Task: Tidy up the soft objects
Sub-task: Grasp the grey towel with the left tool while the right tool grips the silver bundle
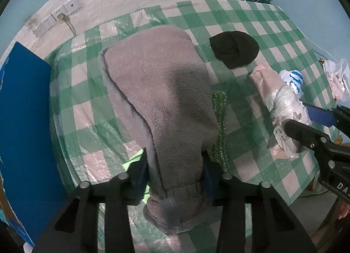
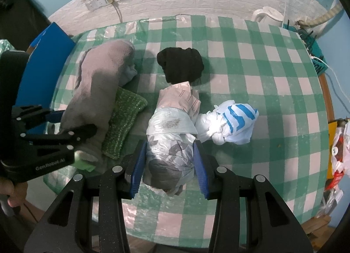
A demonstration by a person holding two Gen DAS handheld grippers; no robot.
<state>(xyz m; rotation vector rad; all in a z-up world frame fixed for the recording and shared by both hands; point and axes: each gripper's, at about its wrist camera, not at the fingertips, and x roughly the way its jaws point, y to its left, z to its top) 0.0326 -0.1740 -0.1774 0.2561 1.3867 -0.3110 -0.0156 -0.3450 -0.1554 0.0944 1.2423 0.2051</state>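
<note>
We see the left gripper [image 1: 175,172] pinching the grey fleece cloth [image 1: 157,91] between its blue fingers [image 1: 140,172] on the checked tabletop [image 1: 251,18]; a green knitted pad [image 2: 124,121] lies just beside it; the right gripper [image 2: 169,165] seems clamped on a plastic-bag bundle [image 2: 170,134], with a black cloth [image 2: 180,66] beyond and a white-and-blue bag [image 2: 229,121] alongside.

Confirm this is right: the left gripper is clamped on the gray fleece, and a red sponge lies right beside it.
Not quite: the sponge is green, not red, as the right wrist view shows. The left gripper is indeed clamped on the gray fleece.
</note>
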